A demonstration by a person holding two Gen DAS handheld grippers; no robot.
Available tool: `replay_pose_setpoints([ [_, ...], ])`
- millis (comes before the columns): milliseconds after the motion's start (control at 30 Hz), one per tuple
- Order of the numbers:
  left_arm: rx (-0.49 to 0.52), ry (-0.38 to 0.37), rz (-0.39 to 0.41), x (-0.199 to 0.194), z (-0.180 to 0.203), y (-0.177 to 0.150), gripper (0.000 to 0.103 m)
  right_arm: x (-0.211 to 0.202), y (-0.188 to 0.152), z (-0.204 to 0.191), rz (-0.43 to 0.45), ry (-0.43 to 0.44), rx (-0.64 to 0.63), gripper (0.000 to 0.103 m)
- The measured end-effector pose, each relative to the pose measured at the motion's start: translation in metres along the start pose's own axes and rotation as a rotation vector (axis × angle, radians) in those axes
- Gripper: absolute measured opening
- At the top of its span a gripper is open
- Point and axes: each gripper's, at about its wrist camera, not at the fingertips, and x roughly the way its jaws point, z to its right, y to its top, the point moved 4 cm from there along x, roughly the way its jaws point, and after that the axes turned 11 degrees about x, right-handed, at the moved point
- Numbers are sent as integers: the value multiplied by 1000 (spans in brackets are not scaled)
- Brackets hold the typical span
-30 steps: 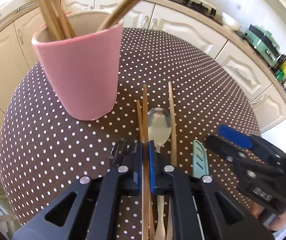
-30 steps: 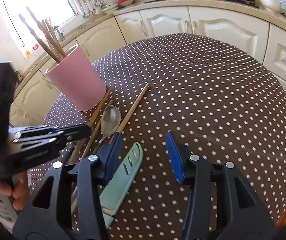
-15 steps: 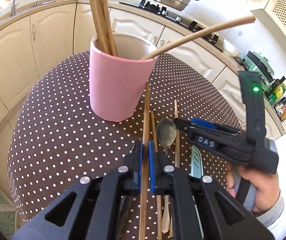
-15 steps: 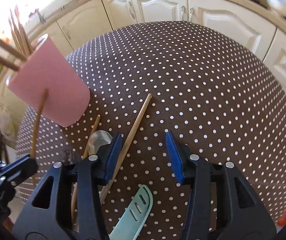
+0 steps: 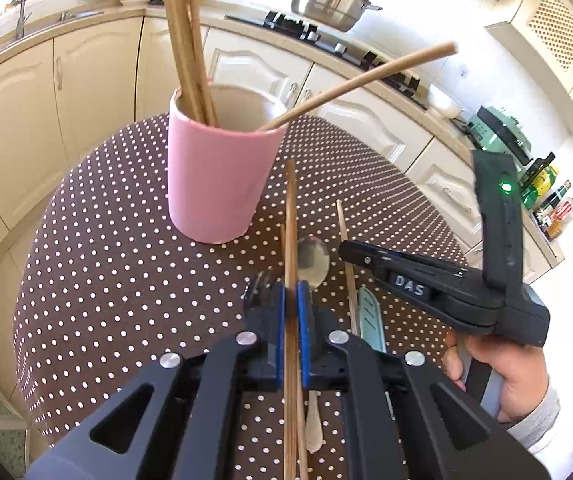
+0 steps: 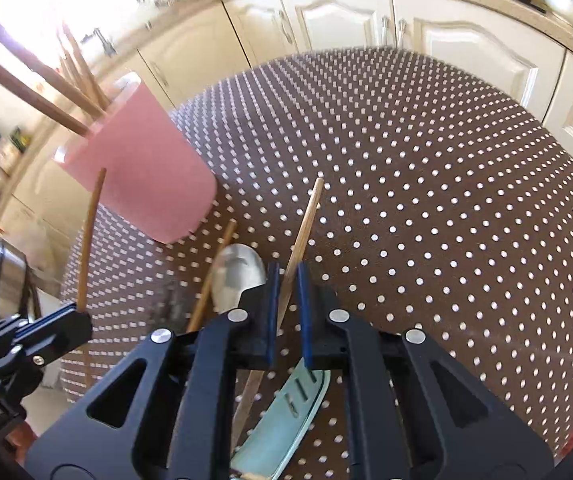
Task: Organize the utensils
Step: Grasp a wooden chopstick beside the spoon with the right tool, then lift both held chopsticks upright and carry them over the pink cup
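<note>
A pink cup (image 5: pixel 218 184) (image 6: pixel 146 184) holds several wooden utensils on the dotted brown table (image 5: pixel 106 280). My left gripper (image 5: pixel 291 300) (image 6: pixel 74 316) is shut on a long wooden stick (image 5: pixel 290 208) (image 6: pixel 90 232), lifted off the cloth and pointing toward the cup. My right gripper (image 6: pixel 286 292) (image 5: pixel 346 250) has its jaws closing on a second wooden stick (image 6: pixel 306 220) (image 5: pixel 342 224) that lies on the table, the stick between the pads. A metal spoon (image 5: pixel 312 260) (image 6: pixel 238 272) and a thinner stick (image 6: pixel 210 276) lie between the two.
A teal knife (image 5: pixel 370 320) (image 6: pixel 286 420) lies below the right gripper. A dark utensil (image 5: pixel 258 284) is partly hidden under my left fingers. Cream cabinets (image 6: pixel 346 20) ring the table, which drops off on every side. A hand (image 5: pixel 506 380) holds the right gripper.
My left gripper has lifted its stick and drawn back from the cup. The right gripper slid left over the second stick, and its wide jaws have narrowed around it.
</note>
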Motion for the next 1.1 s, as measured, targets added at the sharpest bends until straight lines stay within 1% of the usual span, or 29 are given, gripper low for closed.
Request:
replay_pose_setpoints([
  [133, 9, 2, 67, -18, 6, -3, 6, -38, -7, -5, 96, 93, -1, 8],
  [267, 14, -9, 143, -42, 15, -5, 6, -82, -18, -13, 196, 149, -23, 8],
  [333, 27, -5, 183, -53, 24, -1, 6, -106, -24, -22, 249, 168, -45, 8],
  [433, 52, 0, 232, -70, 32, 1, 6, -137, -31, -32, 301, 204, -79, 7],
  [533, 69, 16, 278, -86, 37, 6, 6, -157, -29, -41, 326, 245, -114, 7],
  [700, 89, 49, 337, -107, 39, 17, 6, -185, -24, -60, 401, 263, -180, 7],
  [833, 94, 61, 379, -121, 37, 28, 6, -199, -21, -78, 443, 282, -218, 6],
  [1000, 105, 114, 454, -143, 32, 50, 6, -214, -4, -104, 511, 292, -268, 6],
  [1100, 107, 178, 515, -158, 27, 65, 6, -225, 7, -122, 565, 278, -310, 6],
])
